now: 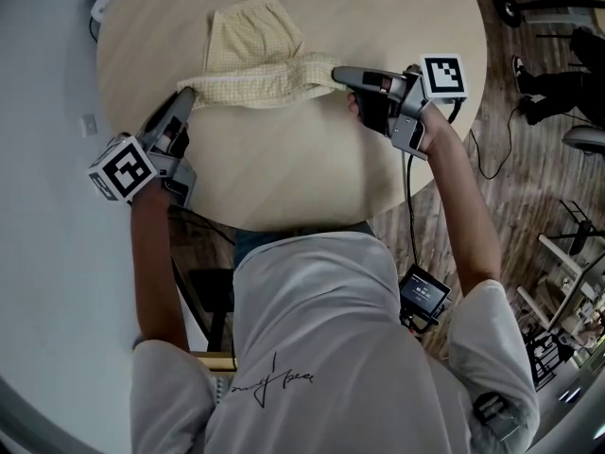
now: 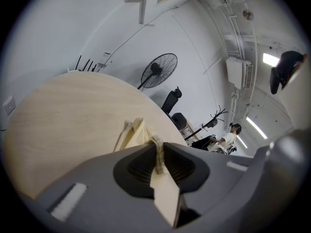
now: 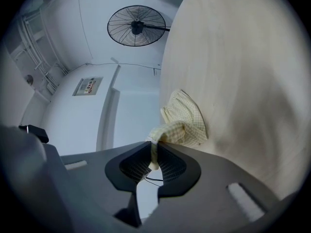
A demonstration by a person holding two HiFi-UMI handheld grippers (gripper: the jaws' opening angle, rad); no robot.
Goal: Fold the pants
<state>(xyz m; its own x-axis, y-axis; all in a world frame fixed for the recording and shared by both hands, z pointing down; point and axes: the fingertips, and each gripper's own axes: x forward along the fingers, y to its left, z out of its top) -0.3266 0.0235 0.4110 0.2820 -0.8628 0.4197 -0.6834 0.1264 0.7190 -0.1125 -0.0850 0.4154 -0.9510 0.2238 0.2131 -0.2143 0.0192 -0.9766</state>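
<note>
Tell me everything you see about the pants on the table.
The pants are short, pale yellow with a fine check, of light, soft-looking cloth. They lie on the round wooden table, their near edge stretched between the grippers: the left gripper is shut on one end, the right gripper on the other.

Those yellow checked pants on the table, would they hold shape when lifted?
Probably floppy: the pants droop and bunch between the left gripper and right gripper. Likely light, since small pinches of cloth hold them.
</note>
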